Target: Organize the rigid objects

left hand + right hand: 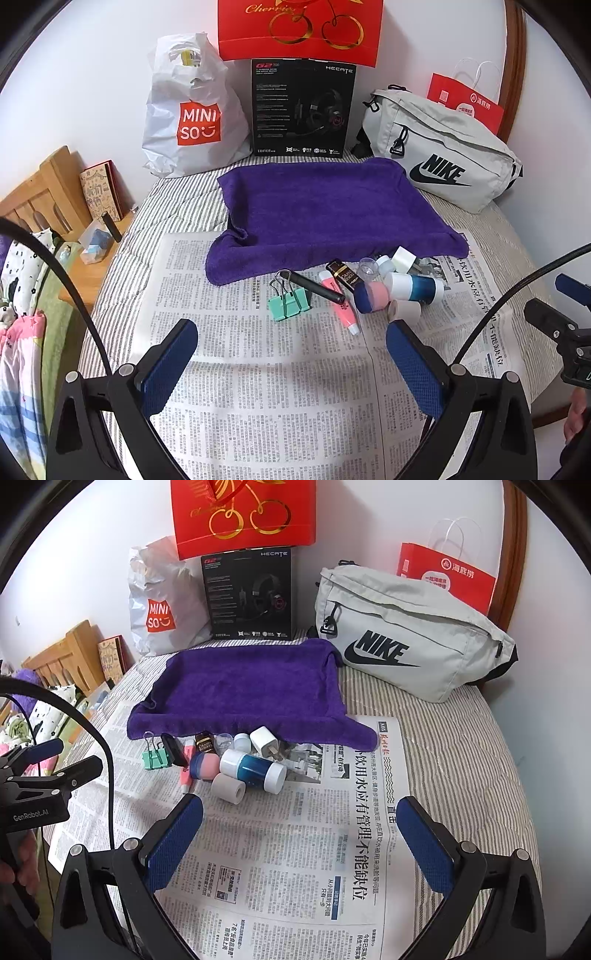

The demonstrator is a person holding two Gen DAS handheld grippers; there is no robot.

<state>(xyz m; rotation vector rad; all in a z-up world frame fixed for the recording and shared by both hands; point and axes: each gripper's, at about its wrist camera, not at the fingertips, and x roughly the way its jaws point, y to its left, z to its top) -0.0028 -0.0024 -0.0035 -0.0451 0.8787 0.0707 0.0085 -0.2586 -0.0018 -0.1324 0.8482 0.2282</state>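
A heap of small items lies on the newspaper (258, 369) just in front of a purple towel (325, 206): mint binder clips (290, 302), a black tube (314, 286), a pink tube (341, 306), a blue-and-white bottle (415, 288), a pink-and-navy piece (371, 297) and a beige tape roll (404, 311). In the right wrist view the bottle (253, 770), tape roll (228, 787) and a white charger (266, 743) show. My left gripper (291, 334) is open, short of the clips. My right gripper (299, 814) is open, right of the heap.
Behind the towel stand a white Miniso bag (192, 114), a black headset box (301, 109), a red gift bag (299, 29) and a grey Nike bag (443, 158). A wooden bedside stand (55, 206) is at the left. The surface is a striped bed.
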